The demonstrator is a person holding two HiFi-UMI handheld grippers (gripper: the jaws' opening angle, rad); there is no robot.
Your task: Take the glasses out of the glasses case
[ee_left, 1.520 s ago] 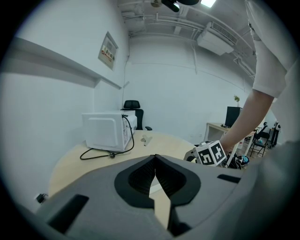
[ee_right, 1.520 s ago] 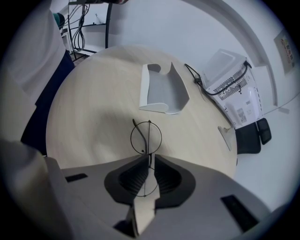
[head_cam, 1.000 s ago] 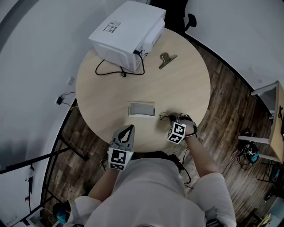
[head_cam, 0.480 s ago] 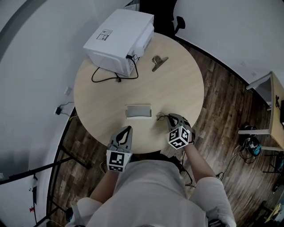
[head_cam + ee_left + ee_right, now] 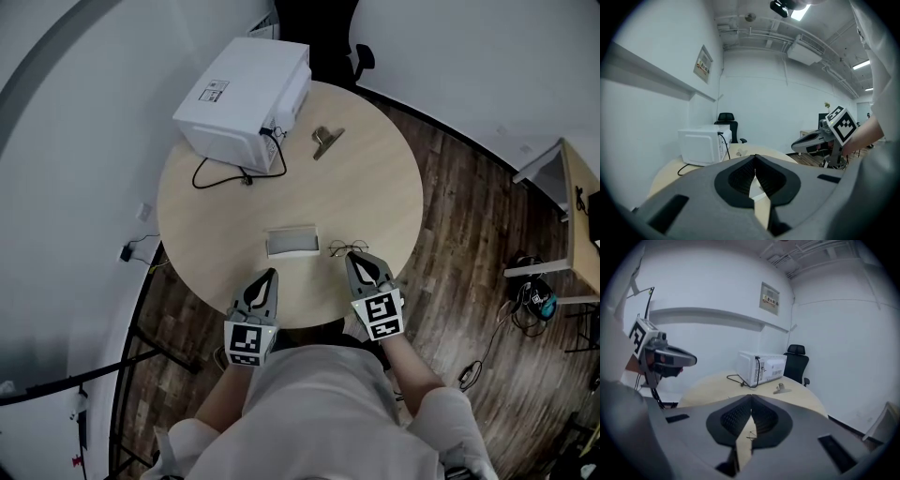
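A grey rectangular glasses case (image 5: 292, 241) lies on the round wooden table (image 5: 216, 206), near its front edge. Thin wire-framed glasses (image 5: 349, 248) lie on the tabletop just right of the case, apart from it. My right gripper (image 5: 351, 257) hovers above the glasses, upright and shut, with nothing between its jaws (image 5: 751, 396). The glasses (image 5: 752, 434) show small through the gap below its tips. My left gripper (image 5: 272, 273) hangs over the front edge, left of the case, its jaws shut and empty (image 5: 755, 157).
A white microwave (image 5: 246, 94) with a black cable stands at the table's far left. A metal binder clip (image 5: 326, 141) lies at the far side. A black office chair (image 5: 361, 61) stands behind the table. Wooden floor surrounds the table.
My right gripper has risen off the glasses and rolled upright; the glasses now lie free on the table. My left gripper has lifted a little.
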